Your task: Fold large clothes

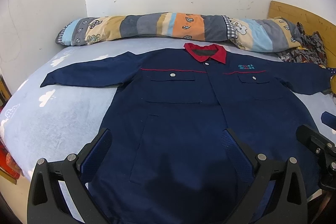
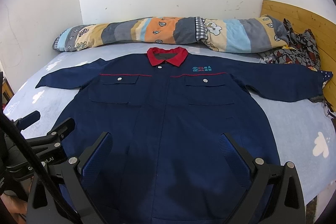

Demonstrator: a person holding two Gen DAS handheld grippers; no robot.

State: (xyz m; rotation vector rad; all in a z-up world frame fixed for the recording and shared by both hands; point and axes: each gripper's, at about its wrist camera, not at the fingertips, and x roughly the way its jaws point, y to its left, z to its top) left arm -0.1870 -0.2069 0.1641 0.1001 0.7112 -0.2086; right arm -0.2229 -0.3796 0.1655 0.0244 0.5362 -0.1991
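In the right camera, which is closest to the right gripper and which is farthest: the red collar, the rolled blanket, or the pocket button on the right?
From the right gripper:
1. Pocket button, on the jacket's right chest.
2. Red collar, at the jacket's top.
3. Rolled blanket, by the wall.

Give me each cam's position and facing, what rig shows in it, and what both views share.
Left wrist: behind the open left claw, low over the hem of the navy jacket, facing its collar and the wall; the right claw pokes in at right.
Right wrist: behind the open right claw, same facing, slightly to the right; the left claw shows at left.
Shared: the jacket, striped quilt, blue sheet.
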